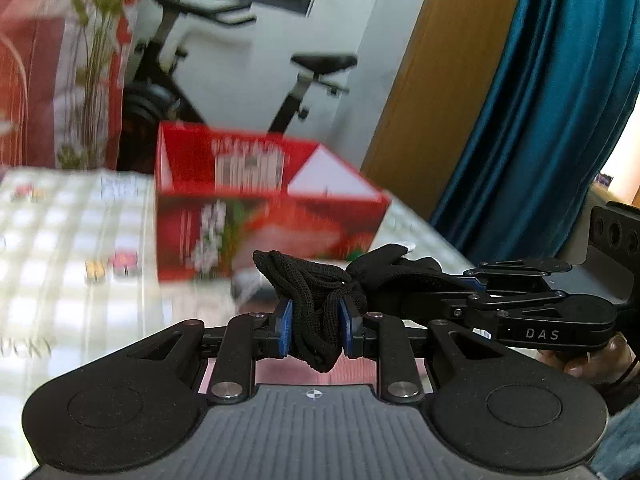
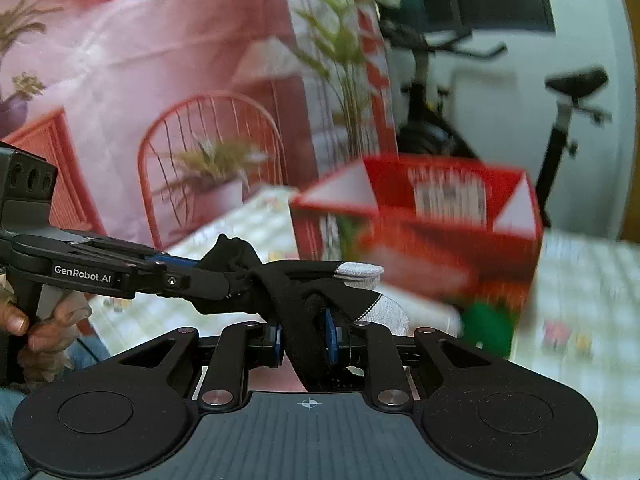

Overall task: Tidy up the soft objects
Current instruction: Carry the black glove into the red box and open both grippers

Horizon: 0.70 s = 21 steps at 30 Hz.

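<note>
In the left wrist view, a checked cloth covers the surface (image 1: 60,240) on the left, with small red and yellow prints on it. Behind it hangs a red and white backdrop with a plant (image 1: 96,60) printed on it. Right of that, an open red box (image 1: 264,216) with flower pictures stands on the surface, flaps up, and an exercise bike (image 1: 304,80) stands against the wall behind it. In front of the box, the left tongs (image 1: 314,328) are clamped on a bunched black knit glove (image 1: 316,288), its fabric squeezed between the blue pads and held clear above the surface. Further right, the right tongs (image 1: 460,284) come in from the side and grip the other end of the same glove, near a white tag. A teal curtain (image 1: 560,120) hangs at far right.

In the right wrist view, the left tongs (image 2: 224,280) reach in from the left, marked GenRobot.AI, pinching the glove (image 2: 304,292) at its dark end. In the middle, the right tongs (image 2: 306,338) are closed on a black strip of it, and grey fingertips (image 2: 360,272) of the glove stick out to the right. The red box (image 2: 440,240) sits just beyond, blurred, with the bike (image 2: 568,120) behind
</note>
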Available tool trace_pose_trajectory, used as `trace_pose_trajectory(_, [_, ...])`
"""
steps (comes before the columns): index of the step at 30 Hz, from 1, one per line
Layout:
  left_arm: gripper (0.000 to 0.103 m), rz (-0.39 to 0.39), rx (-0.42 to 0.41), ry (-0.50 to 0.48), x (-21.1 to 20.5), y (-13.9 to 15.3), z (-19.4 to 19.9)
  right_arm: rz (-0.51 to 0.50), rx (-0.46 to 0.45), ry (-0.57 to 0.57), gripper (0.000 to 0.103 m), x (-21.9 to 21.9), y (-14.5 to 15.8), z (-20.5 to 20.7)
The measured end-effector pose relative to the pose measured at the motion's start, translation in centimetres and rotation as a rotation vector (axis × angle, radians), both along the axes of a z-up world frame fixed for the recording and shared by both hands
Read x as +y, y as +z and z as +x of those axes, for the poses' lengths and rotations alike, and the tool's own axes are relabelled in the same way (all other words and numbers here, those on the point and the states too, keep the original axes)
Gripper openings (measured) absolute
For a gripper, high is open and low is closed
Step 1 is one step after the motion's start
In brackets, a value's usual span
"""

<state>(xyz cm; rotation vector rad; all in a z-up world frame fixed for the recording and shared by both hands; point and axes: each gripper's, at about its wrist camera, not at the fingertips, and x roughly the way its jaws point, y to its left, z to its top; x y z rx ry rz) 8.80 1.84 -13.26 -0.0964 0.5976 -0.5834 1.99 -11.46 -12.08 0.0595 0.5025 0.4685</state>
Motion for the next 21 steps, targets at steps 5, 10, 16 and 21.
trace_pose_trajectory(5, [0.025, -0.027, -0.067, 0.022, -0.8, 3.0, 2.6, -0.029, -0.083, 0.005, 0.018, -0.5, 3.6, 2.8])
trace_pose_trajectory(10, [0.025, -0.048, -0.108, 0.058, -1.6, 4.8, 6.0, -0.031, -0.111, -0.002, 0.018, -1.3, 5.8, 7.5])
trace_pose_trajectory(16, [0.025, -0.029, -0.098, 0.091, -3.1, 5.2, 11.8, -0.031, -0.078, -0.032, 0.018, -2.7, 6.1, 14.4])
trace_pose_trajectory(21, [0.025, -0.038, -0.057, 0.099, -3.1, 4.8, 16.6, -0.063, -0.034, -0.059, 0.018, -3.1, 4.7, 19.6])
